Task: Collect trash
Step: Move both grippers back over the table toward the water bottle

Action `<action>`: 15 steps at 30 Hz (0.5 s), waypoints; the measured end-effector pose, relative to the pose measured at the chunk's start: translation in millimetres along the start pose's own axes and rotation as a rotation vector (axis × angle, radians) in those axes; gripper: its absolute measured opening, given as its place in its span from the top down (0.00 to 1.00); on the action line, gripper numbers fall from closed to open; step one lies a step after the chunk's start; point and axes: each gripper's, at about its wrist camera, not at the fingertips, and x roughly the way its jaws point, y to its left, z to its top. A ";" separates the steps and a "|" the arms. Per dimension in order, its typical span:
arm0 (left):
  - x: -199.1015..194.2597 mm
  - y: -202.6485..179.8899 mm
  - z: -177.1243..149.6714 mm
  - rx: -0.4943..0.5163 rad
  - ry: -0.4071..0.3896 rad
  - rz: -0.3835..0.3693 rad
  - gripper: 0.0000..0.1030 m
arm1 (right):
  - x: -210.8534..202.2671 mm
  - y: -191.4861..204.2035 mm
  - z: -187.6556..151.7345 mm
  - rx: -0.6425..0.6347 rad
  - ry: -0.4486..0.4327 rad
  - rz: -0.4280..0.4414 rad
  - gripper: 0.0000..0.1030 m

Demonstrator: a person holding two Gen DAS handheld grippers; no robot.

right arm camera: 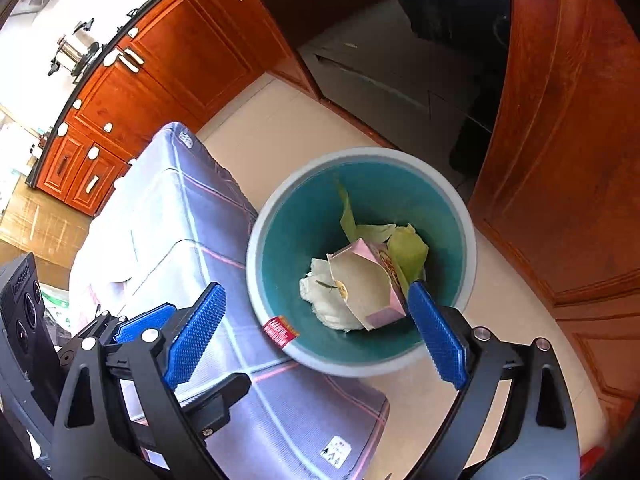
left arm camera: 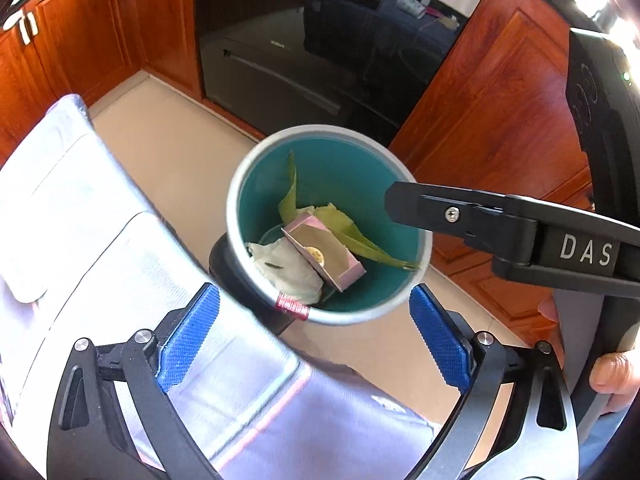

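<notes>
1. On the pale tiled floor (right arm camera: pixel 280 120), just beside a grey checked cushioned seat (right arm camera: pixel 168 216), stands a round grey-rimmed bin with a teal inside (left arm camera: pixel 360 176).
2. In the bin lie a pink-edged cardboard carton (right arm camera: pixel 362 292), crumpled white paper (right arm camera: pixel 320 292) and green leaves (left arm camera: pixel 348 228).
3. The left gripper (left arm camera: pixel 314 336) hangs above the bin's near rim, blue pads spread, nothing between them.
4. The right gripper (right arm camera: pixel 316 330) is likewise released and empty.

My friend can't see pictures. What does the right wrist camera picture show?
A round bin, teal inside, stands on the floor holding a pink carton, crumpled white paper and green leaves. The right gripper hangs open and empty above it. A plaid cloth lies at the left, wooden cabinets behind.
</notes>
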 end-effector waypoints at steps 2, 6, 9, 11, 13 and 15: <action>-12.2 5.2 -9.4 -0.011 -0.010 -0.001 0.05 | -6.8 8.7 -7.3 -0.008 0.002 0.014 0.14; -38.0 20.8 -37.5 -0.033 -0.030 0.011 0.04 | -18.5 36.0 -27.1 -0.056 0.011 0.044 0.14; -58.2 40.1 -64.8 -0.065 -0.039 0.021 0.04 | -21.9 65.7 -44.4 -0.110 0.031 0.067 0.14; -72.8 55.9 -84.6 -0.086 -0.039 0.036 0.04 | -22.2 85.9 -54.9 -0.143 0.048 0.087 0.14; -84.5 69.8 -103.9 -0.100 -0.036 0.055 0.04 | -21.3 107.2 -66.7 -0.174 0.063 0.102 0.14; -96.0 85.4 -124.3 -0.121 -0.033 0.077 0.04 | -18.7 128.9 -78.4 -0.200 0.080 0.117 0.14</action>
